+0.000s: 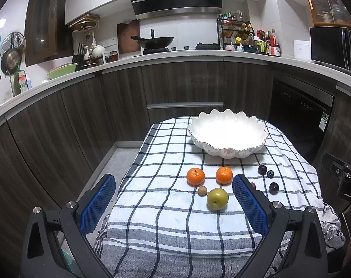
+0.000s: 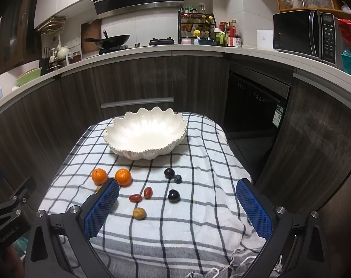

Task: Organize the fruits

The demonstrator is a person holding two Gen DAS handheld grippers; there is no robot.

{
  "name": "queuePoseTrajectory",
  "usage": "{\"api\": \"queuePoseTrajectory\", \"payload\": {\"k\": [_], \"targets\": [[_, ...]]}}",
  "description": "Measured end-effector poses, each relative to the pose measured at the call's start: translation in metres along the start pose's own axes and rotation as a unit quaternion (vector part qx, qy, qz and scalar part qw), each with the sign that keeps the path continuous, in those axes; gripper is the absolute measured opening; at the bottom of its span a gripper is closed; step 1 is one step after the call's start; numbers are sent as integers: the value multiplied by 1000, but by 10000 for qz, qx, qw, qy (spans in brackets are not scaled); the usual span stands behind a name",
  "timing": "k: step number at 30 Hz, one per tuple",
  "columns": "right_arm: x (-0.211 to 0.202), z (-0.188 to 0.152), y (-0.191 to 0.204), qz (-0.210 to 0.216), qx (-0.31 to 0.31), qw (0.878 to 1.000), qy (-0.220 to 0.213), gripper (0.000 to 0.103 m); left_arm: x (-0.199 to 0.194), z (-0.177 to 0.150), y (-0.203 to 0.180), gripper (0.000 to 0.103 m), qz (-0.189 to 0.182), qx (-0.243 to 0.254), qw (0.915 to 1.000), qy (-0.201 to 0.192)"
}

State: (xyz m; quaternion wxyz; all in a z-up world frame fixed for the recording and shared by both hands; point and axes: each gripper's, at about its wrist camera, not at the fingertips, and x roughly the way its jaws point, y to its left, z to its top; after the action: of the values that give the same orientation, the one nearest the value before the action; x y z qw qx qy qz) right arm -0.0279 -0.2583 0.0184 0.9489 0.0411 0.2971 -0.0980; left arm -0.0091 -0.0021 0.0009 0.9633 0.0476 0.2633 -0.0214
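A small table wears a checked cloth [image 2: 198,143]. At the far end of it sits a big white bowl [image 2: 145,136] with a wavy rim, and there is nothing in it. All the fruit lies on the cloth in front of the bowl. There are 2 oranges [image 1: 195,176] side by side, a green apple [image 1: 217,198] near them, and a tiny brown fruit [image 1: 202,190] just beside the apple. More to the right lie 2 red fruits [image 2: 135,198] touching each other, a yellow-brown one [image 2: 139,213], 2 dark plums [image 2: 173,195] and a small blue one [image 2: 178,178] (maybe a blueberry, it is too small to be sure). The left gripper [image 1: 174,202] has its blue jaws spread wide and holds nothing. The right gripper [image 2: 177,206] is spread wide too, above the near end of the cloth.
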Motion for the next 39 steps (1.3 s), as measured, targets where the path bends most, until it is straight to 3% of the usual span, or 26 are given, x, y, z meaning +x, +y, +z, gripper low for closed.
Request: {"api": "queuePoseTrajectory", "payload": {"k": [39], "targets": [[-9,3,-1,15,0,9999,-131,102,-1,2,3,103,-360,-140,9993,11]]}}
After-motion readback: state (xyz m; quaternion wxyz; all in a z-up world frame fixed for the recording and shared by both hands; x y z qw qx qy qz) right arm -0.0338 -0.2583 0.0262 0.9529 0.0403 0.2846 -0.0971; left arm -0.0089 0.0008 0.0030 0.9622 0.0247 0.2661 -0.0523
